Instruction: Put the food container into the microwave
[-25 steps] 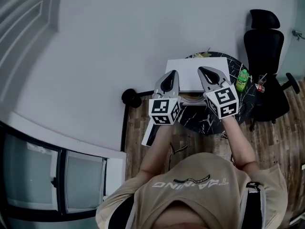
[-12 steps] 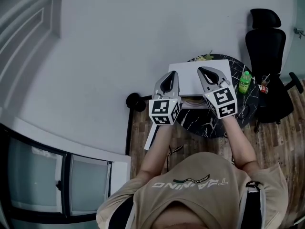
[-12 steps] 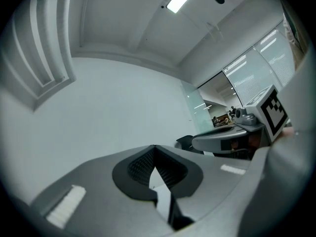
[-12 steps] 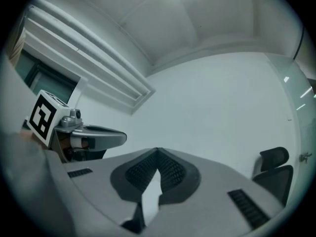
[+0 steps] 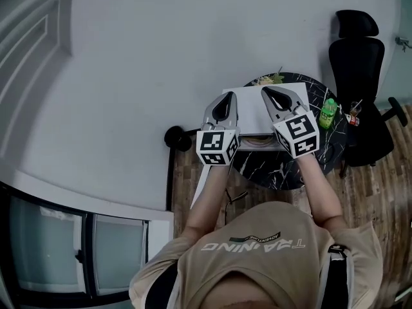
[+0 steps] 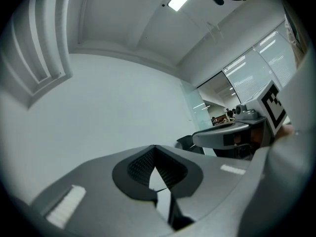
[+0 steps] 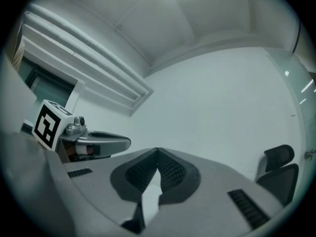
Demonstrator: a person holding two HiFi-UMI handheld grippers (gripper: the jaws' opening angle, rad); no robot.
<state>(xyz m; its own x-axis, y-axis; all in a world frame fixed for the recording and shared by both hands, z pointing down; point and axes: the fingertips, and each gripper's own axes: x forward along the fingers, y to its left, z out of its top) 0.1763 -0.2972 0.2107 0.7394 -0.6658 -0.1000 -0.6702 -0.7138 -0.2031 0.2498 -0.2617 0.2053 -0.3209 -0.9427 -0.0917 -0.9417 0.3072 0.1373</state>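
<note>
In the head view a white microwave (image 5: 252,108) stands on a round black marble table (image 5: 270,169). A pale tan round thing, possibly the food container (image 5: 257,143), peeks out in front of the microwave, mostly hidden by the grippers. My left gripper (image 5: 225,99) and right gripper (image 5: 265,90) are held side by side above the microwave. Both are shut with nothing between the jaws. The left gripper view shows my left gripper (image 6: 154,146) against only wall and ceiling, with the right gripper (image 6: 232,132) beside it. My right gripper (image 7: 158,149) points the same way.
A green bottle (image 5: 328,111) and small items stand on the table's right side. Behind it is a black office chair (image 5: 360,76). A dark round object (image 5: 174,137) sits on the wooden floor by the wall. A white panel (image 5: 199,185) hangs left of the table.
Both grippers have shifted slightly up and left in the head view, still side by side and shut. Nothing was taken hold of or let go.
</note>
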